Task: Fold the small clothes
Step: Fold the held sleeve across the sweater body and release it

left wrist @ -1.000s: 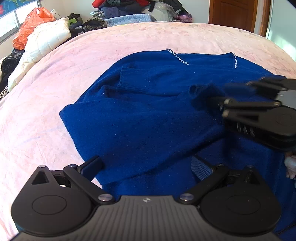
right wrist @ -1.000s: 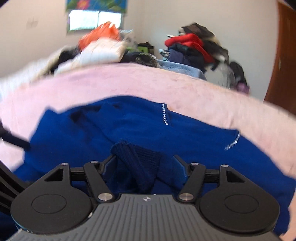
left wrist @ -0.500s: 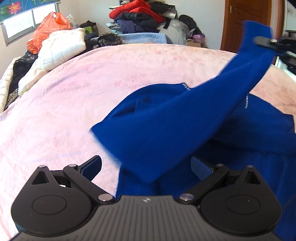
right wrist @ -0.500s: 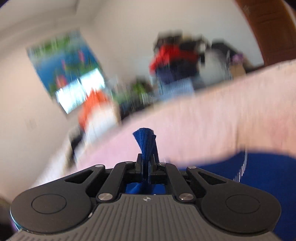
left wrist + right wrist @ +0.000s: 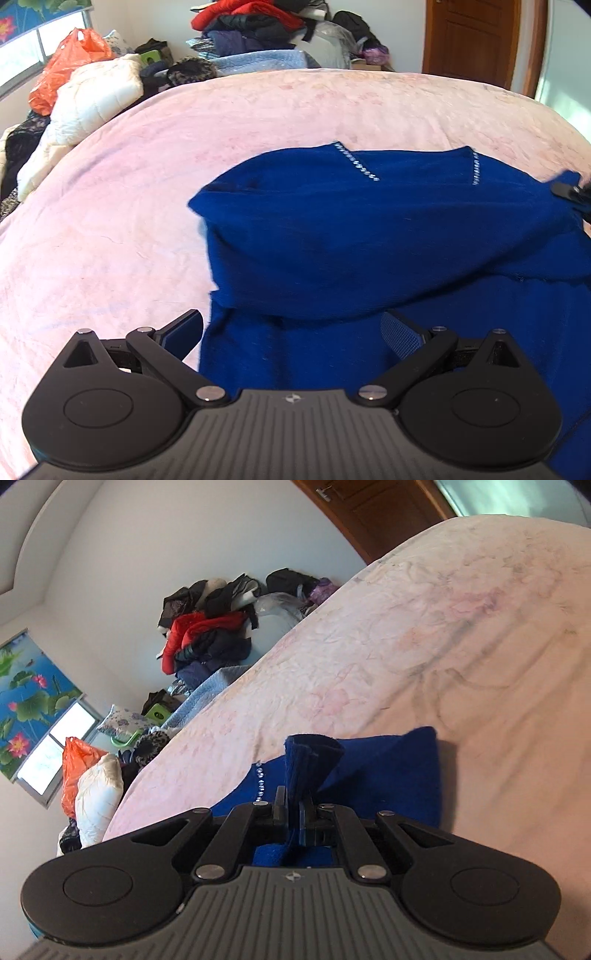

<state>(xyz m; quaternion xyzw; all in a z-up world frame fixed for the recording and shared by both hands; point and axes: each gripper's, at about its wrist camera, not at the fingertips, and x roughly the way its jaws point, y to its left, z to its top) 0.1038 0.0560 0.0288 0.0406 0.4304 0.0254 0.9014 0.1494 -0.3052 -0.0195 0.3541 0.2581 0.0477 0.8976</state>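
Blue sweater spread on the pink bedspread, neckline with sparkly trim toward the far side. Left gripper hovering over the near hem, jaws wide apart, cloth below and between them but not pinched. Right gripper rolled sideways at the sweater's right edge, jaws together and clamped on the ribbed cuff of a sleeve, which sticks up past the fingertips. Sleeve drawn across the body toward the right.
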